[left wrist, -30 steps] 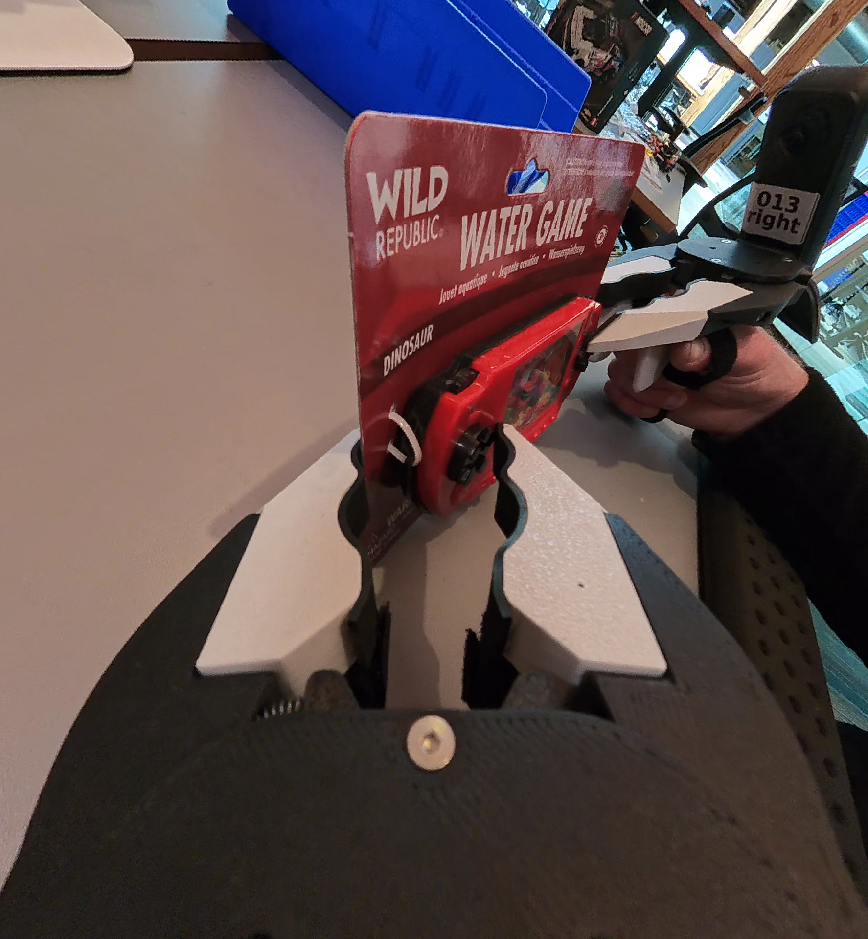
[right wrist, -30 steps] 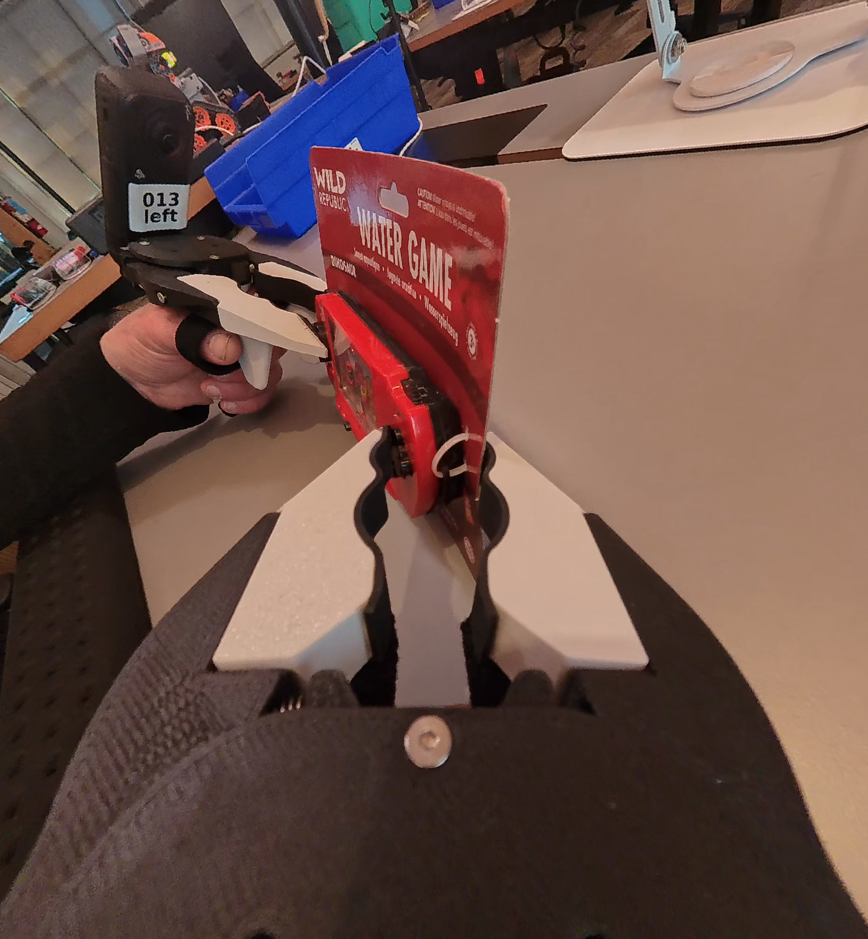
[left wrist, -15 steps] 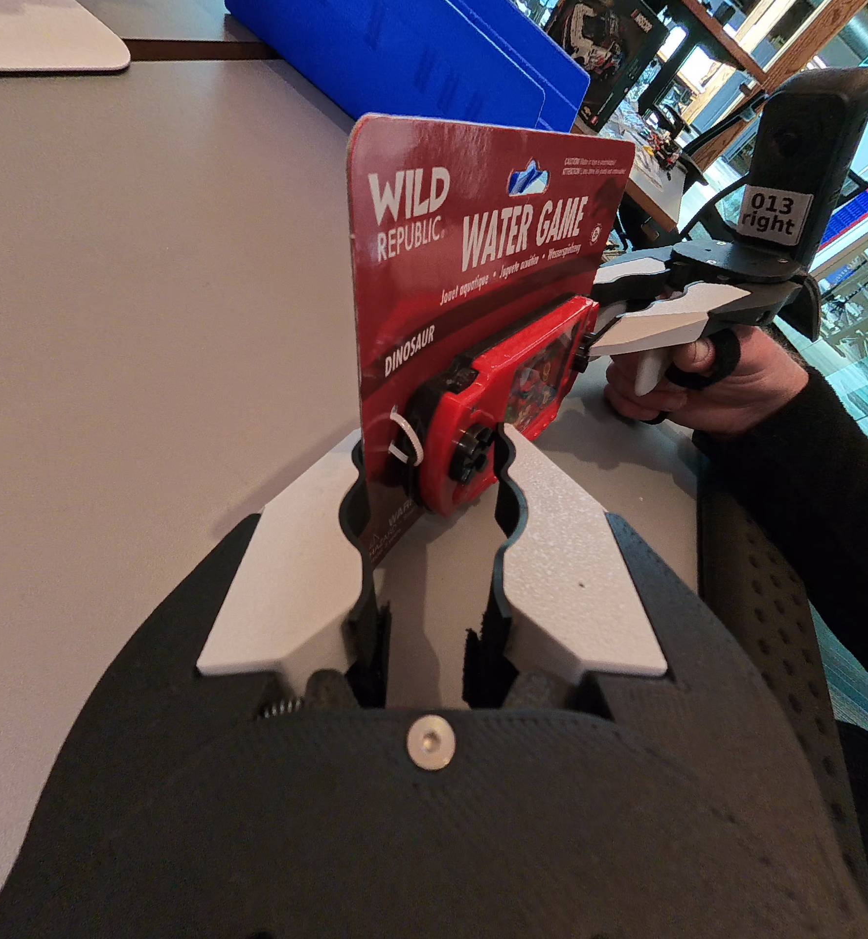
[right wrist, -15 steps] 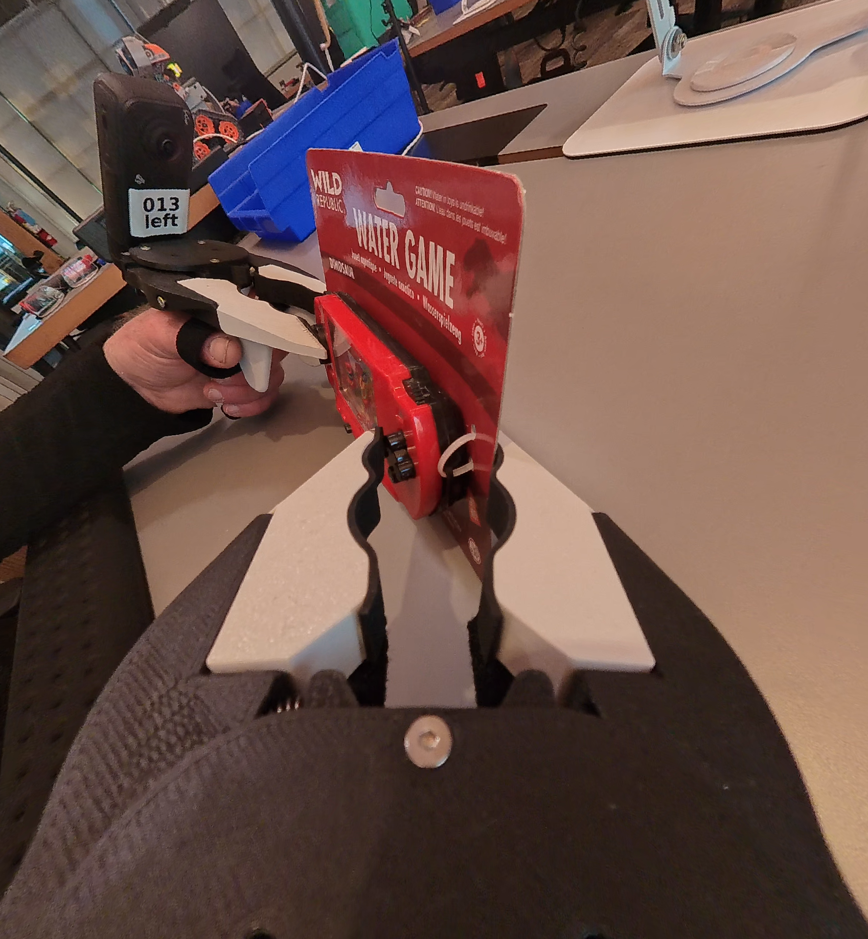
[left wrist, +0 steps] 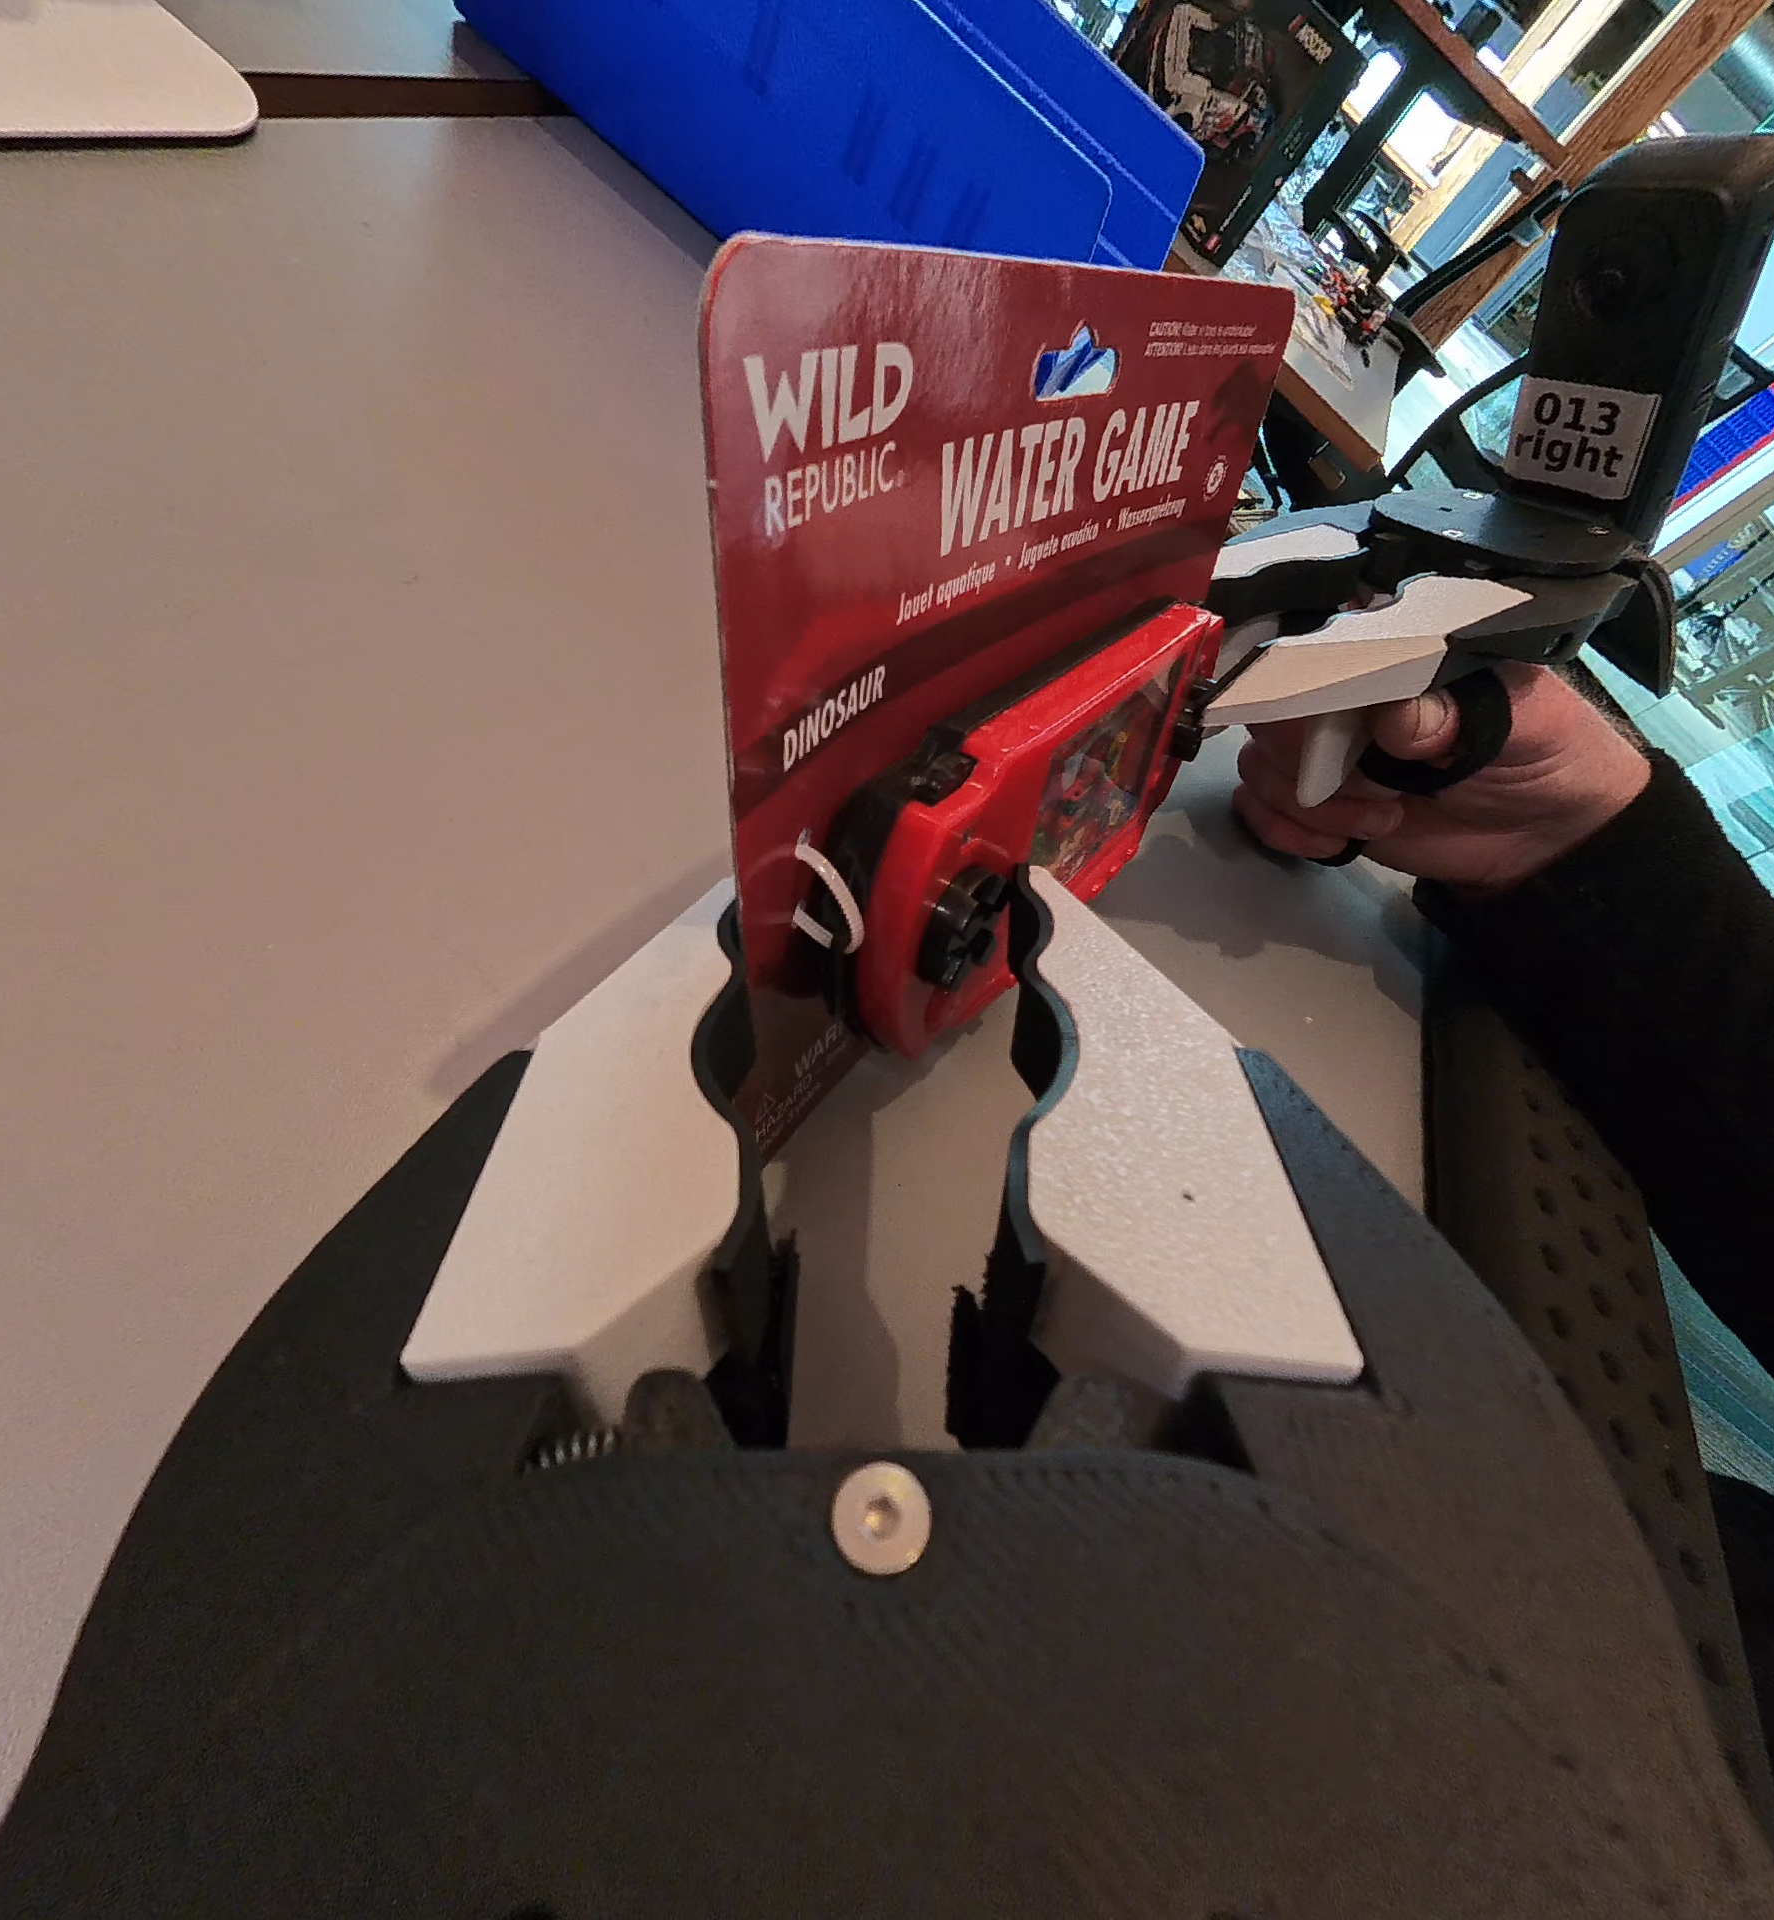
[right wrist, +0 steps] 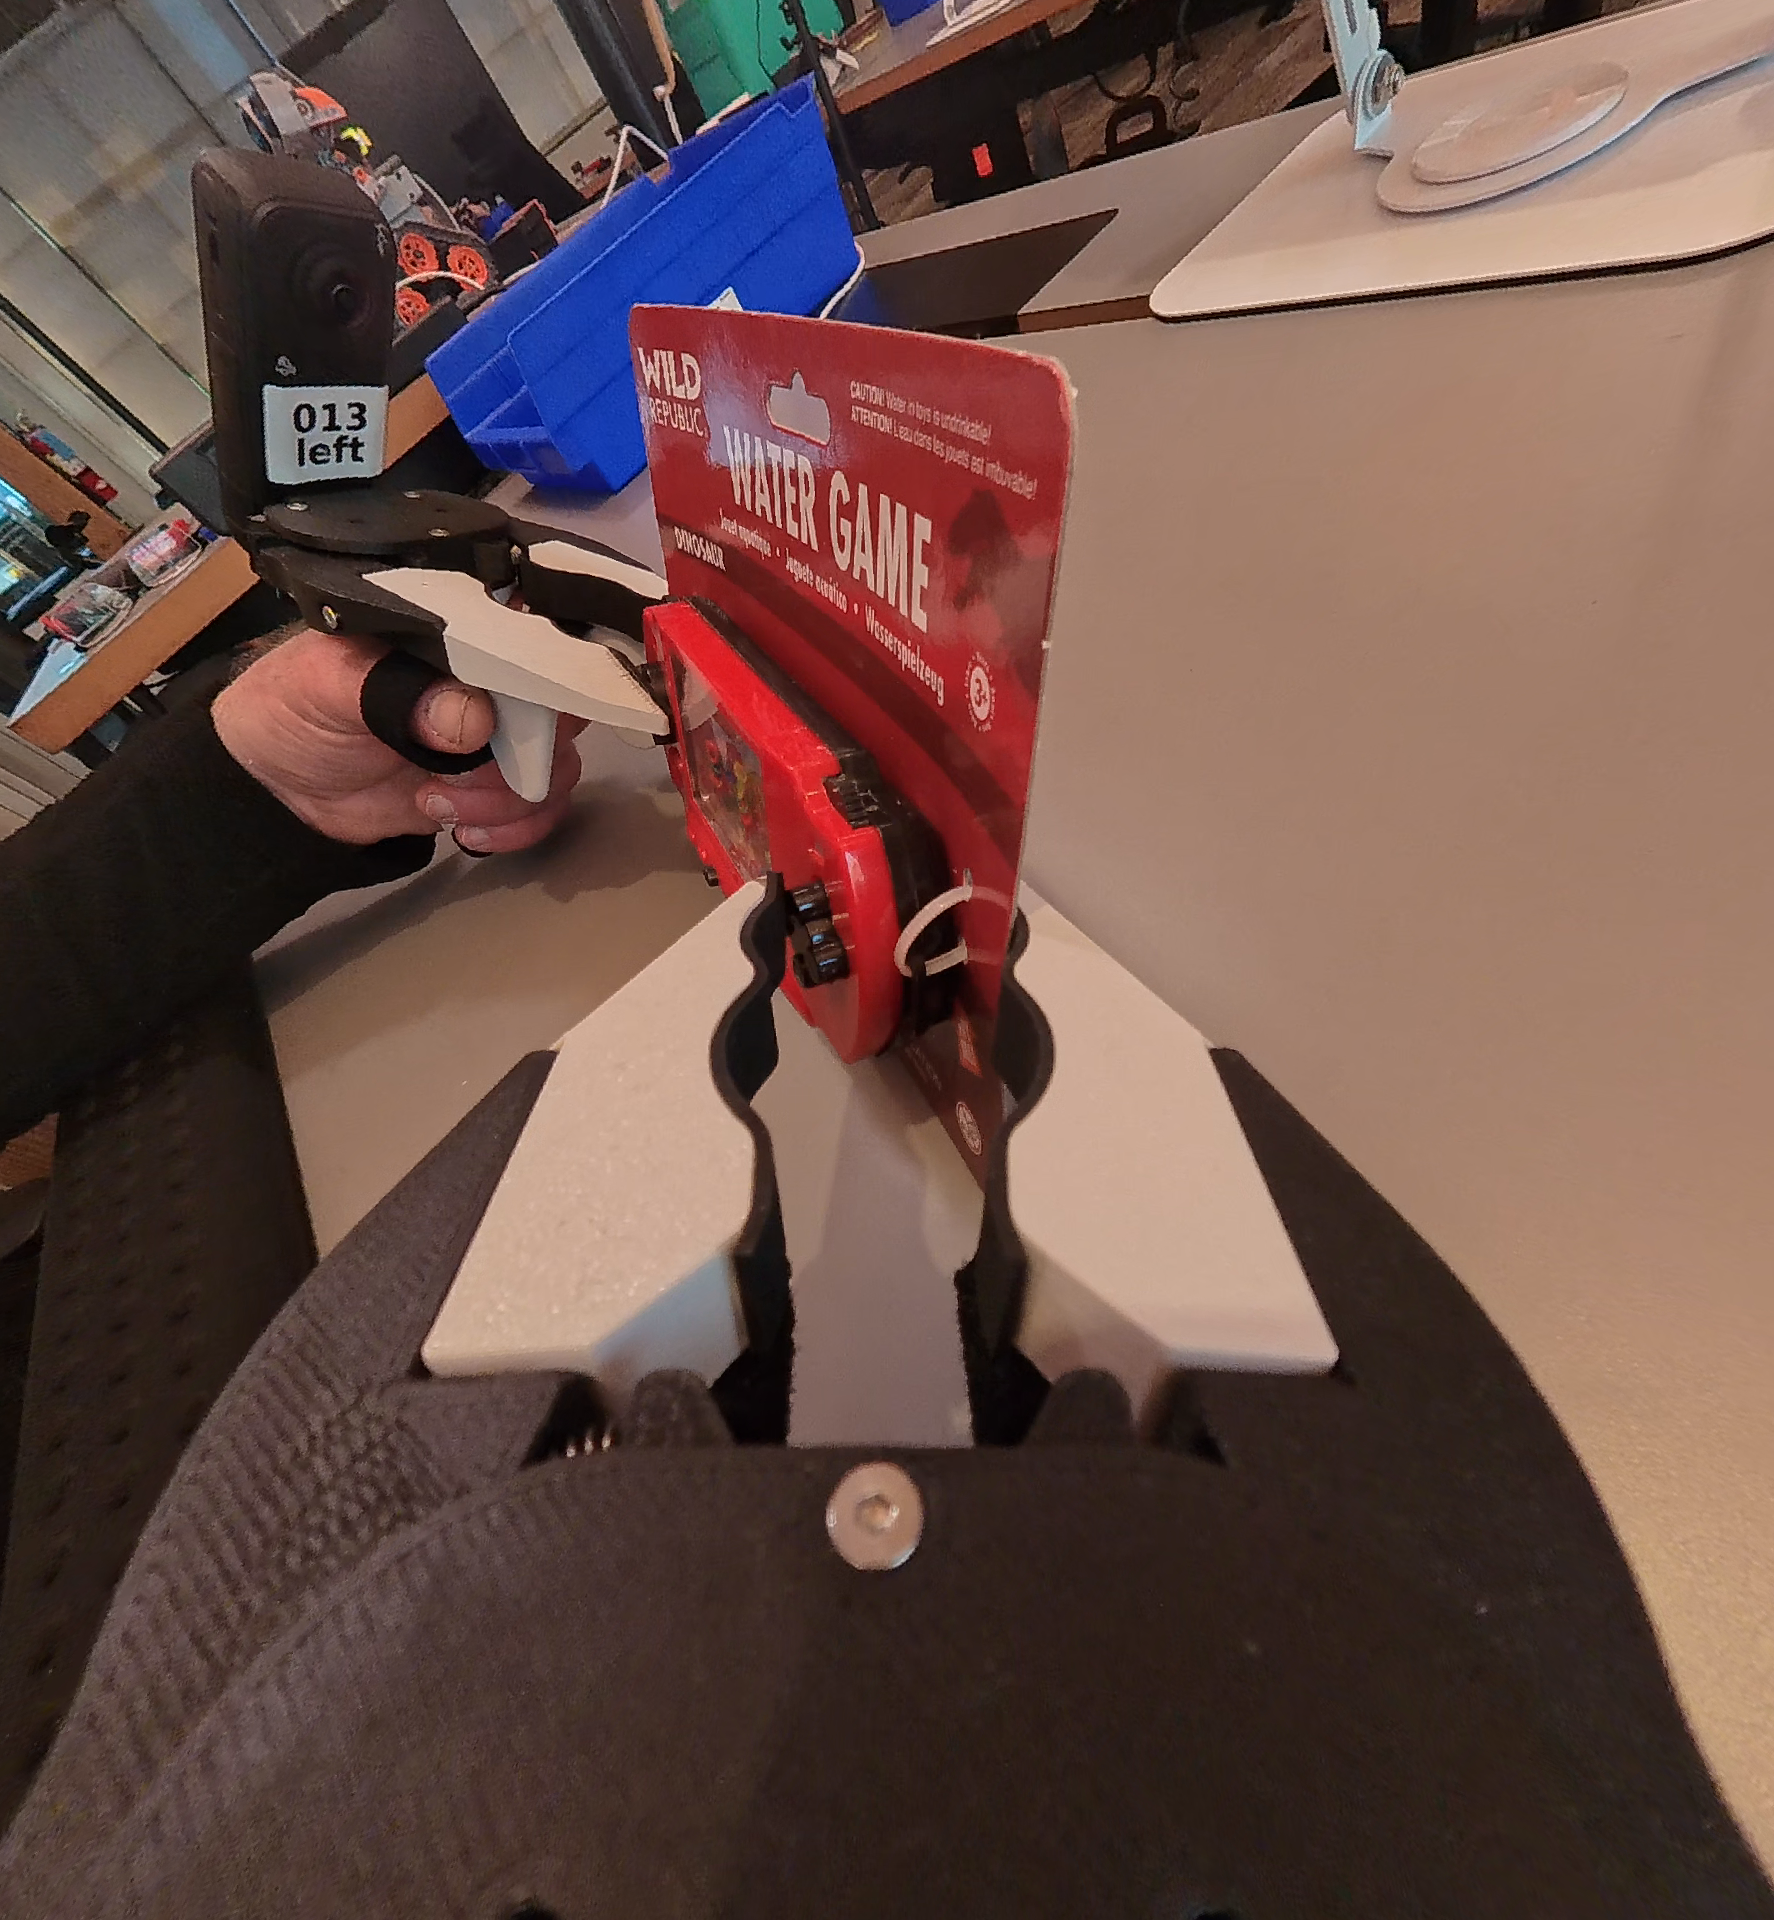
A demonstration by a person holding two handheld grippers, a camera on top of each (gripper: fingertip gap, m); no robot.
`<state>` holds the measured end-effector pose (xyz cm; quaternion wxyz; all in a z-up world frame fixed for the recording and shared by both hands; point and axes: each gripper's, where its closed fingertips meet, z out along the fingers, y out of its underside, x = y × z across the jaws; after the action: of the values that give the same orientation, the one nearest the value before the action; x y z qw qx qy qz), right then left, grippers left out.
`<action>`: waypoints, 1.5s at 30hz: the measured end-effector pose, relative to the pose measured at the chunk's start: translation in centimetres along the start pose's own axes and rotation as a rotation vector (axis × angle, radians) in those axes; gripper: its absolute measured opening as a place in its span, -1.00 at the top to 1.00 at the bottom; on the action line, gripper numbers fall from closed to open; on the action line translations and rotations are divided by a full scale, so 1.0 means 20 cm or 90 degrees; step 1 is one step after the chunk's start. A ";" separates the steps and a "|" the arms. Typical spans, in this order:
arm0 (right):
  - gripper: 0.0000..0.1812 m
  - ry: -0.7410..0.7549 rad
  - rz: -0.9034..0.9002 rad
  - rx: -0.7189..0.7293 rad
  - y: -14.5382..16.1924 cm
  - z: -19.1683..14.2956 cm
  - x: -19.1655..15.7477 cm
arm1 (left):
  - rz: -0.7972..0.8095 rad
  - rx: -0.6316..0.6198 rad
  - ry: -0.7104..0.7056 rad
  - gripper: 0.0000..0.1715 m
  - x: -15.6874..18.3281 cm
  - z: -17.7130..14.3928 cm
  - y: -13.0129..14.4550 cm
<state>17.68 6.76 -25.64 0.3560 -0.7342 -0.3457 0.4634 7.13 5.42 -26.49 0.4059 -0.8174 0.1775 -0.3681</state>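
Note:
A red handheld water game toy (left wrist: 1049, 790) is zip-tied to a red backing card (left wrist: 966, 468) that stands upright just above the grey table (left wrist: 291, 623). My left gripper (left wrist: 878, 935) is shut on the pack's near end, one finger on the card and the other on the toy's black buttons. My right gripper (left wrist: 1205, 675) clamps the far end. In the right wrist view, my right gripper (right wrist: 888, 935) is shut on the toy (right wrist: 789, 790) and card (right wrist: 862, 499), and my left gripper (right wrist: 654, 675) grips the opposite end.
Blue plastic bins (left wrist: 862, 114) stand at the table's back, also in the right wrist view (right wrist: 654, 301). A flat white base plate (right wrist: 1485, 208) lies at the far side. A black perforated surface (left wrist: 1548, 1299) borders the table's near edge. Hands (right wrist: 343, 748) in dark sleeves hold the grippers.
The pack has turned slightly, showing more of the card's face in the right wrist view. Both grippers keep their hold and have barely shifted.

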 end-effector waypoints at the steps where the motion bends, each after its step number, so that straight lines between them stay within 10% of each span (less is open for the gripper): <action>1: 0.61 0.000 0.000 0.000 0.00 0.00 0.00 | 0.000 0.000 0.000 0.47 0.00 0.00 0.00; 45: 0.59 0.069 -0.099 -0.009 -0.02 -0.03 0.02 | 0.124 0.001 -0.045 0.46 0.02 0.04 -0.01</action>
<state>18.30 7.17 -25.22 0.4038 -0.7315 -0.3851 0.3919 8.08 5.68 -26.53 0.4464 -0.8084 0.2415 -0.2983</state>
